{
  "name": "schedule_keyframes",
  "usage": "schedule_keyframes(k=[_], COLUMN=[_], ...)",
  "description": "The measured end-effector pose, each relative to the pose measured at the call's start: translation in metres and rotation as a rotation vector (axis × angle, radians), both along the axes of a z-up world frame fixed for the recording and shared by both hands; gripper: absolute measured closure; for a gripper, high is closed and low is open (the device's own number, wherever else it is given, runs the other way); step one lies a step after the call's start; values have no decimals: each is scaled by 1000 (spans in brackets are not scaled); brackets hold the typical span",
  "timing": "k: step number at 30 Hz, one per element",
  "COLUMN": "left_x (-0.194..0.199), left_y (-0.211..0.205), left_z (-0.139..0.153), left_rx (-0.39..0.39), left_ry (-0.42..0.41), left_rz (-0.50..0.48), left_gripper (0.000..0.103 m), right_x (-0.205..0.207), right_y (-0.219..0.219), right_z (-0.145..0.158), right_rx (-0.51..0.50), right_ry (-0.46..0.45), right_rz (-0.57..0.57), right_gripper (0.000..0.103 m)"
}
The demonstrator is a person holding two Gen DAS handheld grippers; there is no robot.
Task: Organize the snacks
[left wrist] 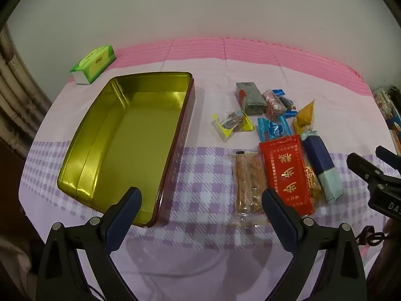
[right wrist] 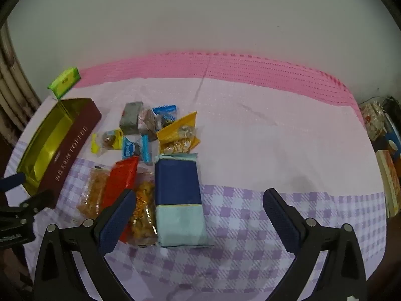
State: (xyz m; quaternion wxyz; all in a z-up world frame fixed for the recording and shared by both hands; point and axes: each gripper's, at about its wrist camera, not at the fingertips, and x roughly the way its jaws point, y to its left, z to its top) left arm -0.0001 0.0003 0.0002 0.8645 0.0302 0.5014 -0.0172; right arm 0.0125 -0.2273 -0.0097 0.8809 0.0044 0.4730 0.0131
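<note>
An open tin box (left wrist: 130, 135), gold inside with dark red walls, lies on the table at the left; it also shows in the right wrist view (right wrist: 70, 148). A pile of snack packets lies to its right: a red packet (left wrist: 285, 173), a navy and pale blue packet (right wrist: 179, 200), a clear packet of orange snacks (left wrist: 249, 183), a yellow bag (right wrist: 179, 133), small blue sweets (left wrist: 274, 129). My left gripper (left wrist: 201, 198) is open and empty, above the table between box and pile. My right gripper (right wrist: 199, 200) is open and empty, over the navy packet.
A green tissue pack (left wrist: 94, 62) lies at the back left near the wall. The table wears a pink and purple checked cloth (right wrist: 275, 130). Cluttered items (right wrist: 383, 135) stand past the table's right edge.
</note>
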Motion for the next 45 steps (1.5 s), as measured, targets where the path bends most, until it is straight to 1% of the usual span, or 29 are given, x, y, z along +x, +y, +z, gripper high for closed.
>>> schedule_keyframes(k=[2,3,4,6,8,11,12,17,28,31,42,45], left_x=[-1,1,1,-2,-3,0,-2,-3,-3,-2,-7,-7], left_y=[0,2,3,5,9,3,-3,-8,-6,-8,-9,-8], left_z=[1,0,1,2,2,-1,1,0,0,-2,-7,-7], left_rx=[-4,-16,-12,-5,-12,-11,3,23,16,26,-8,-5], left_ry=[-2,16,13,12,19,31,23,12,14,18,31,31], left_rz=[1,0,-2,-4,-8,-6,-4,-16,-27,-26,-50,-44], left_gripper=[7,7,7,7,7,7,7,7,7,7,7,7], right_x=[6,4,0,-5,-7,-9,-9,-9,-8,-7,-8,-8], right_y=[3,10,14,10,8,6,5,4,7,7,9,9], right_z=[-2,0,4,8,8,3,2,1,-1,-2,-5,-5], right_rx=[-18,-43,-42,-4,15,21,25,45,19,19,21,22], right_ry=[1,-19,-31,-53,-46,-30,-27,-24,-24,-25,-27,-24], right_rz=[15,18,14,17,23,27,28,28,35,33,37,35], right_gripper=[2,2,2,2,2,2,2,2,2,2,2,2])
